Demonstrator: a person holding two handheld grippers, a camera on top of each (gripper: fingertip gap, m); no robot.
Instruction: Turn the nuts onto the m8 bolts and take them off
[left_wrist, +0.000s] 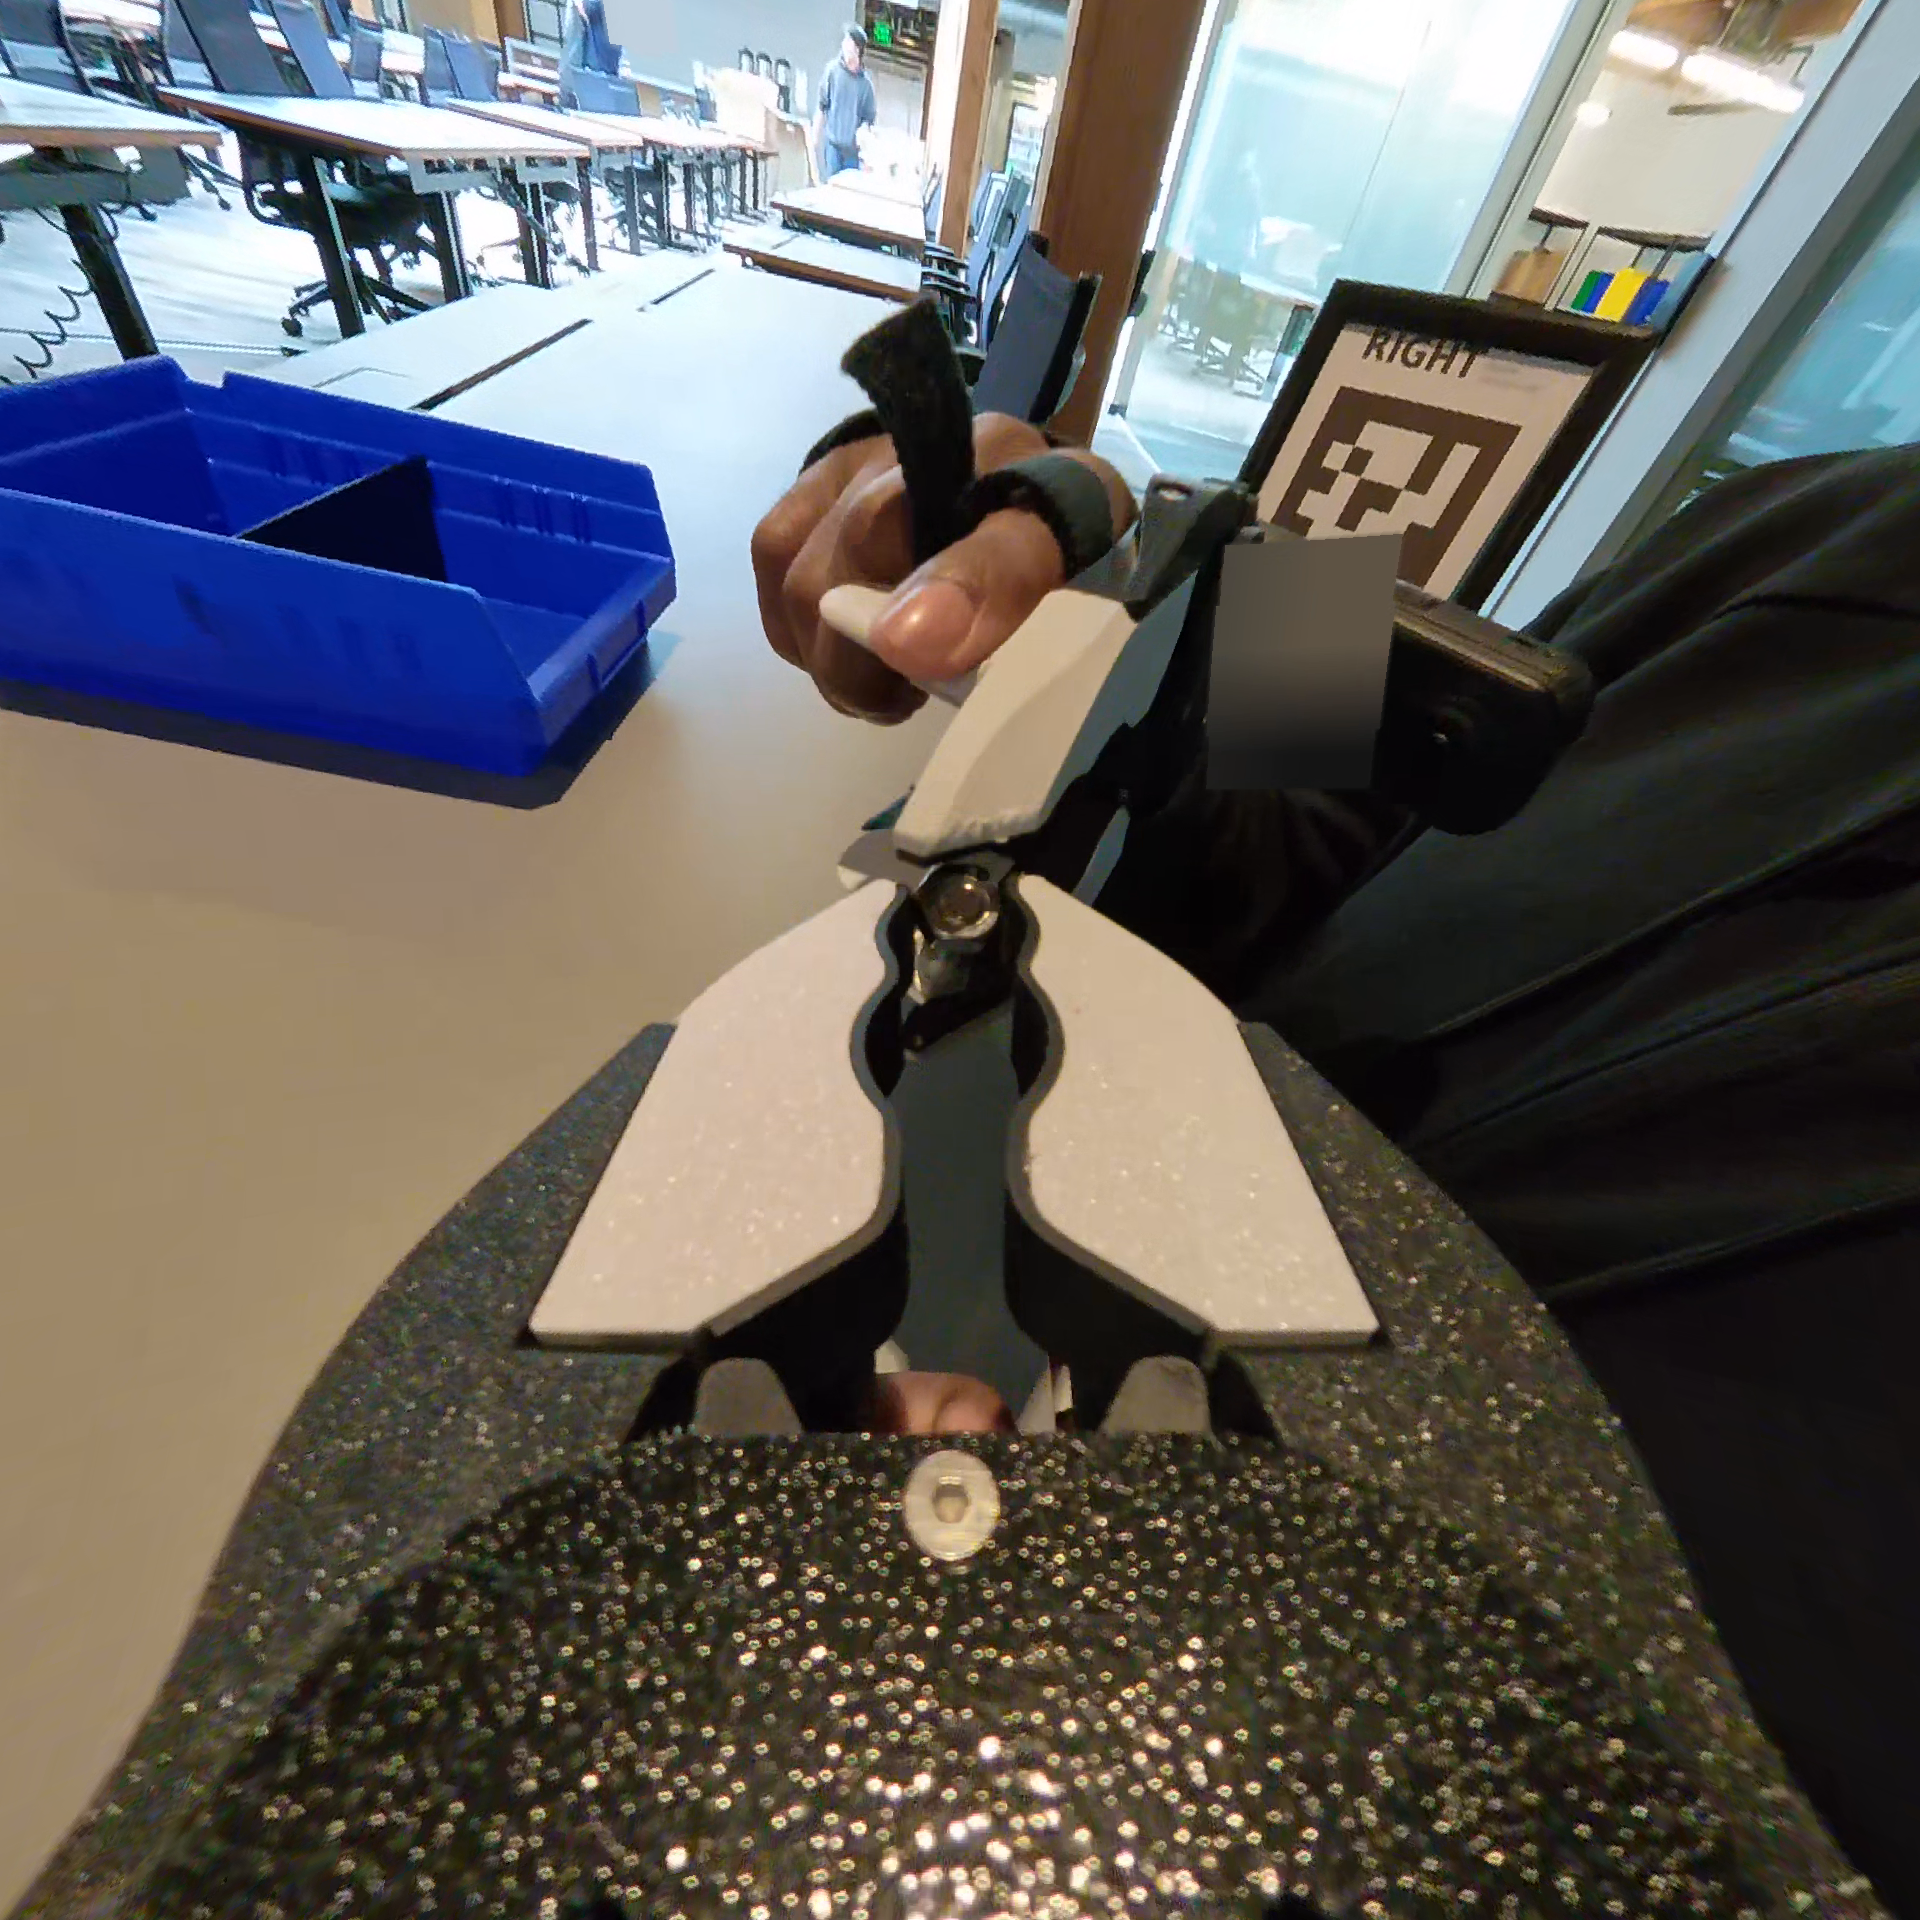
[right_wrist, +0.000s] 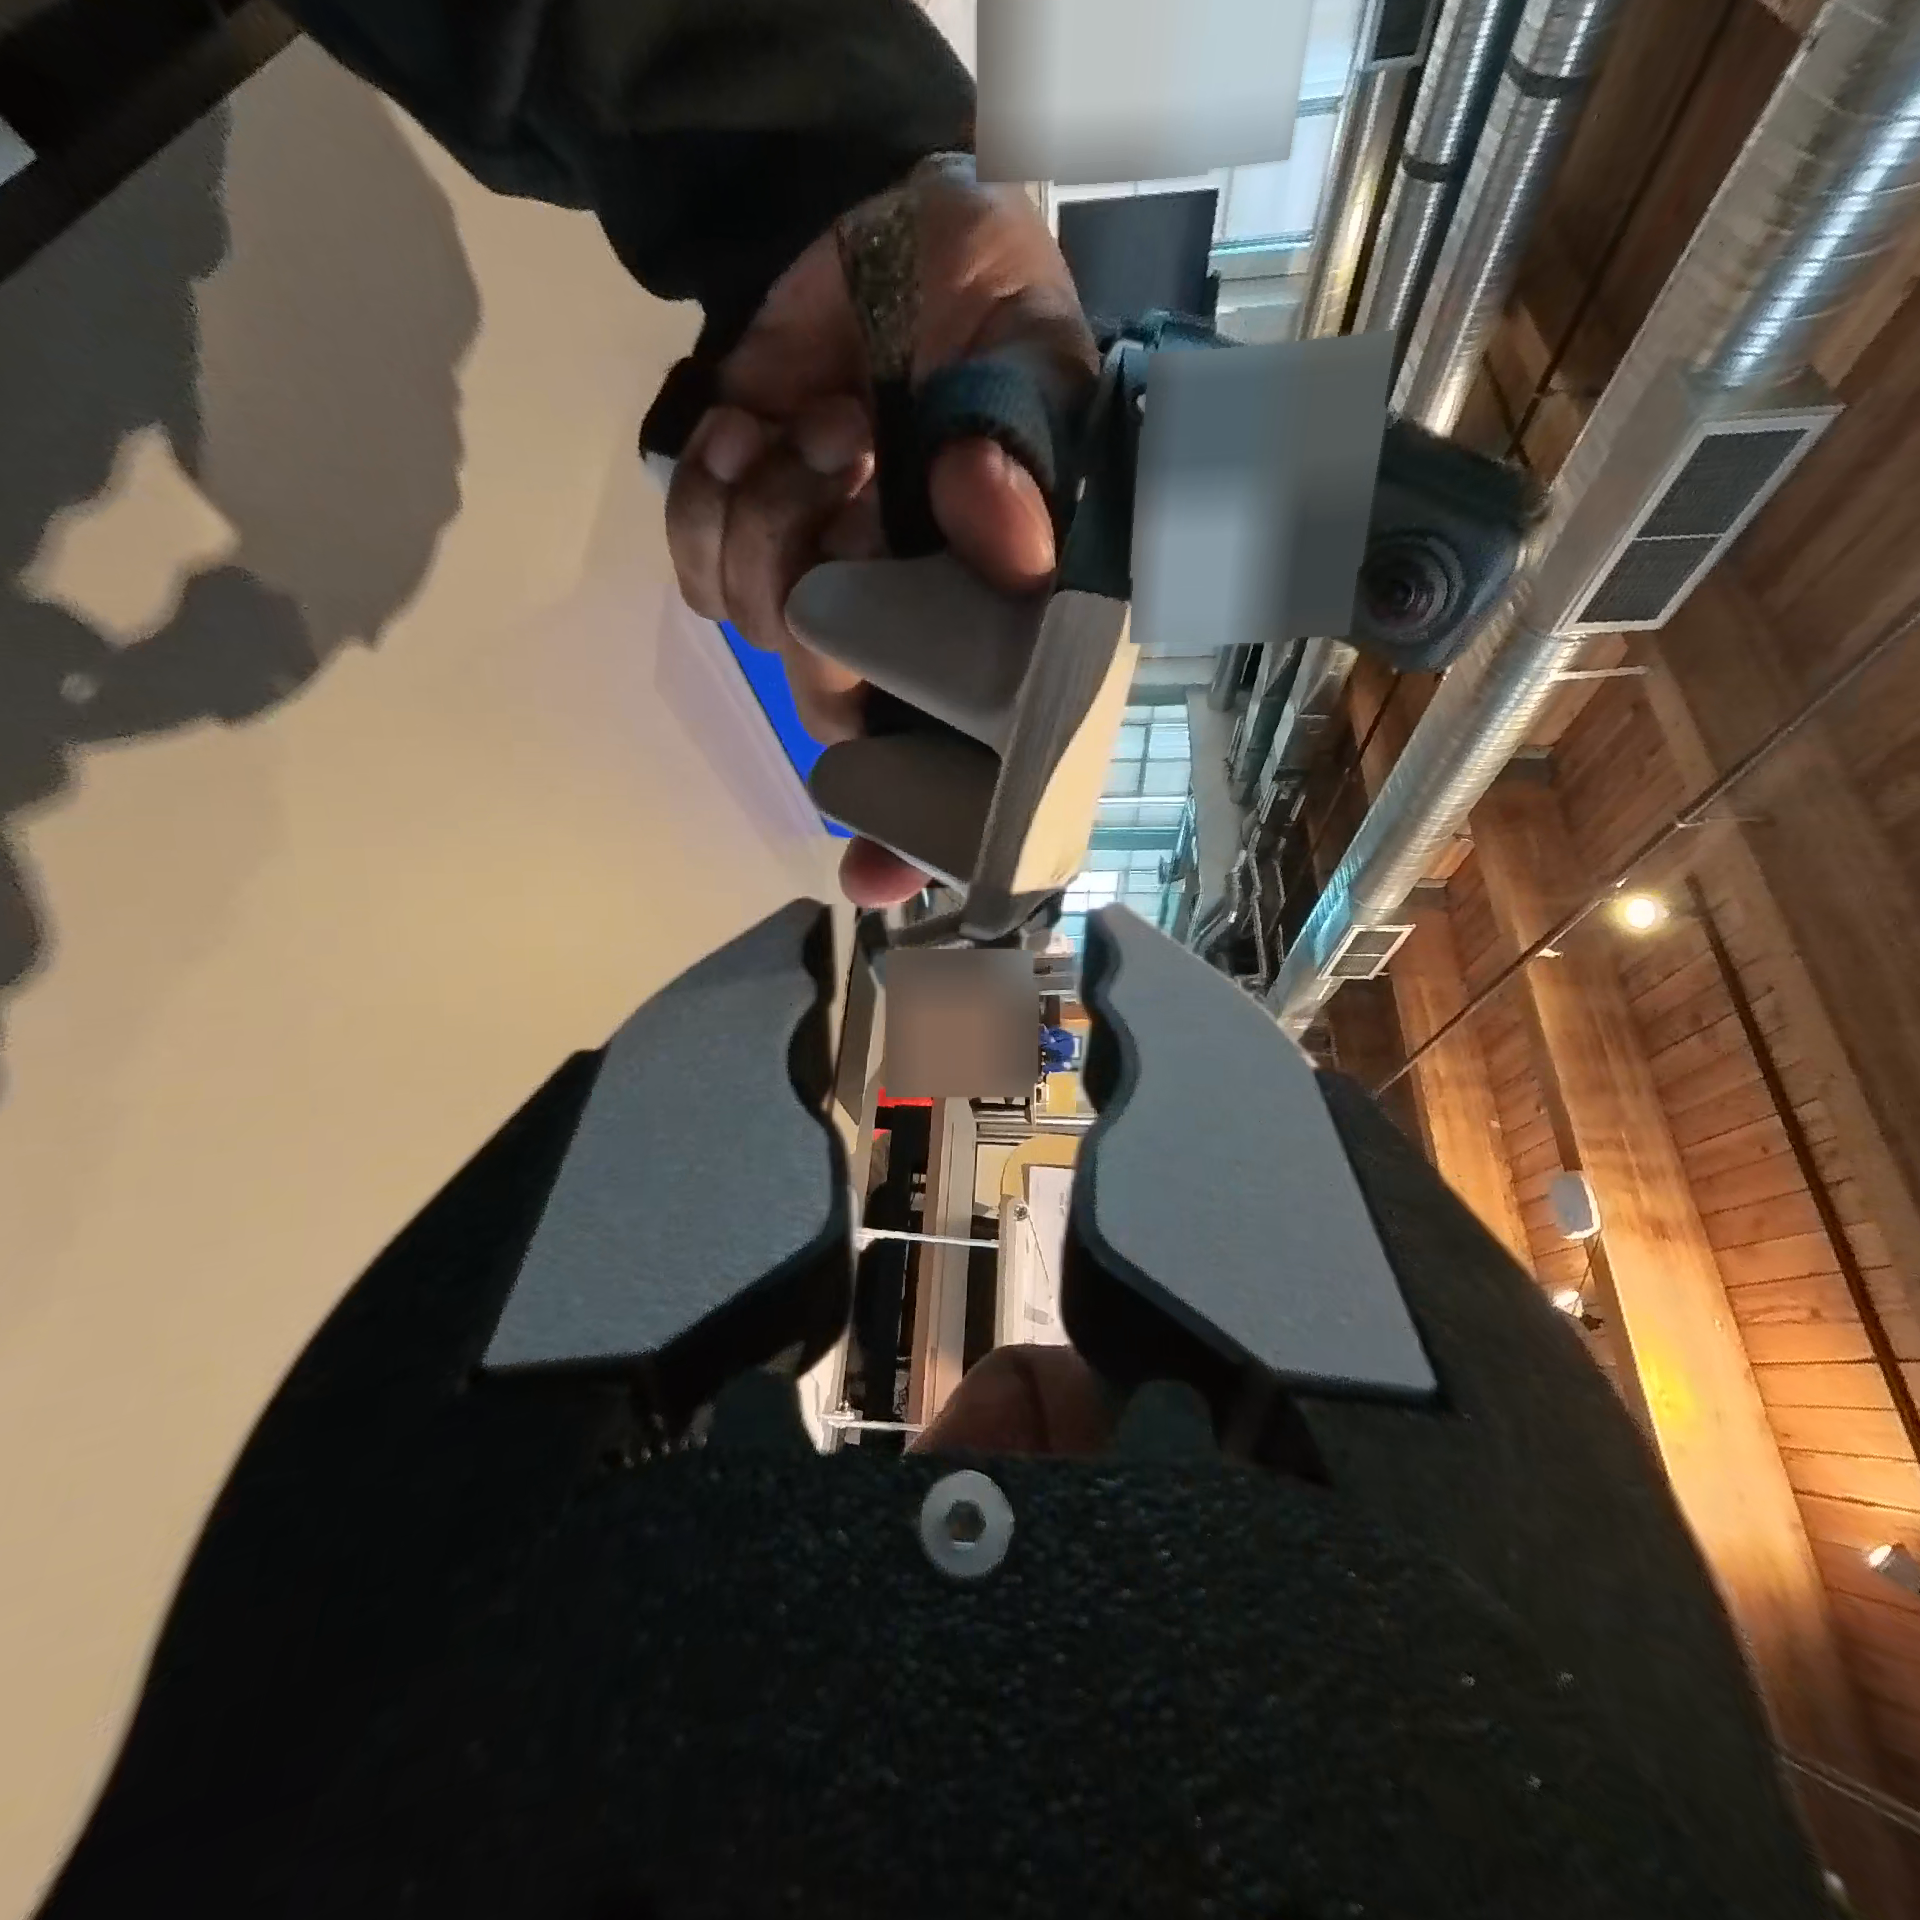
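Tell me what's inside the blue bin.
The blue bin shows a black divider across its middle. Both visible compartment parts look empty, but the front wall hides the floor nearest the camera.

The left wrist view is taken close along the left gripper (left_wrist: 961, 914) over the pale table (left_wrist: 312, 1039) toward the right gripper (left_wrist: 940, 847), whereas the right wrist view is rolled sideways, with table (right_wrist: 312, 935) left and ceiling ducts (right_wrist: 1455, 623) right, the left gripper (right_wrist: 997, 914) being faced closely.
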